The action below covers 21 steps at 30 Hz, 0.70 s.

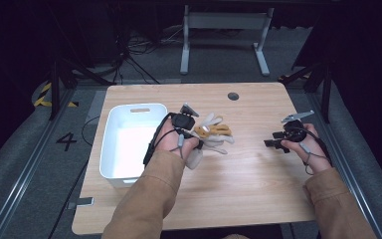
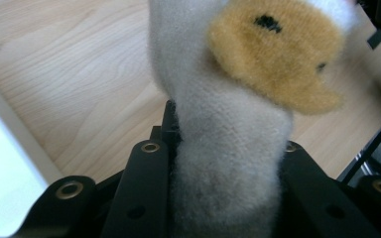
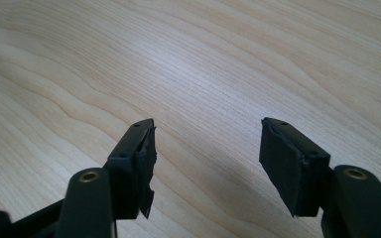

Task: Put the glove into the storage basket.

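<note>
Plush toy [image 1: 211,133] pinched in left tool [image 1: 191,130] beside white bin [image 1: 110,149]; right tool [image 3: 206,148] spread.

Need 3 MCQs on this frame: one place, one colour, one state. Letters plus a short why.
1. Where is the white bin?
A. at the table's left edge
B. at its right edge
C. on the floor

2. What colour is the patch on the white plush toy?
A. green
B. orange-tan
C. blue

3. How do the right tongs stand?
A. shut on the toy
B. shut on nothing
C. open over bare table

Answers:
1 A, the high view shows the bin beside the left forearm.
2 B, the left gripper view shows a tan patch on the toy clamped in the left tongs.
3 C, the right gripper view shows only wood between the jaws.
</note>
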Available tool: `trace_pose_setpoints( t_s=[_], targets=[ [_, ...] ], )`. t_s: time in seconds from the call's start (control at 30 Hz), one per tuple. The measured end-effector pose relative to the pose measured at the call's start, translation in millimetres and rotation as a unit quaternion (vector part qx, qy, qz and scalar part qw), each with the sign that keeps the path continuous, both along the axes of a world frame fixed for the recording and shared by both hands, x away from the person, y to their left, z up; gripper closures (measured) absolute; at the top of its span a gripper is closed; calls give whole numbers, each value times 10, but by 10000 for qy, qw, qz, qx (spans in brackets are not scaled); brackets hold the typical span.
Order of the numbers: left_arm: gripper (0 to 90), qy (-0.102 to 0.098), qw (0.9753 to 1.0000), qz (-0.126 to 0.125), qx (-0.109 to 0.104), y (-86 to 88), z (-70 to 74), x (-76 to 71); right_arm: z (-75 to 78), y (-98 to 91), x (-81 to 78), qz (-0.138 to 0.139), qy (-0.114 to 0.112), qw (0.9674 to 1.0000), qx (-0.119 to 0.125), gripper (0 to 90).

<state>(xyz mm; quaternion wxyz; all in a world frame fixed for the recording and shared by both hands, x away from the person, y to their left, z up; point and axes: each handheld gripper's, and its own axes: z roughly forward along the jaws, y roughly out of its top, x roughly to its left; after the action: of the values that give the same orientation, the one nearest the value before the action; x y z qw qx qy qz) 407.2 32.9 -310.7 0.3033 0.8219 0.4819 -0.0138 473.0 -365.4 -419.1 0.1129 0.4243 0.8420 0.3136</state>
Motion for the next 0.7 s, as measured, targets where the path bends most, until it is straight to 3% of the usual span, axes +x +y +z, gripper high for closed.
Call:
trace_pose_setpoints(
  t_s=[0.03,0.23,0.7],
  targets=[
    [727,34,9999,141,48,34,23,13,-10,12,5,33,20,10000,-57,395],
    [727,210,9990,360,176,91,68,66,-26,16,12,41,110,9999,-109,394],
    [727,356,9967,597,423,230,195,223,-59,-32,12,16,215,9996,-157,379]
  ],
)
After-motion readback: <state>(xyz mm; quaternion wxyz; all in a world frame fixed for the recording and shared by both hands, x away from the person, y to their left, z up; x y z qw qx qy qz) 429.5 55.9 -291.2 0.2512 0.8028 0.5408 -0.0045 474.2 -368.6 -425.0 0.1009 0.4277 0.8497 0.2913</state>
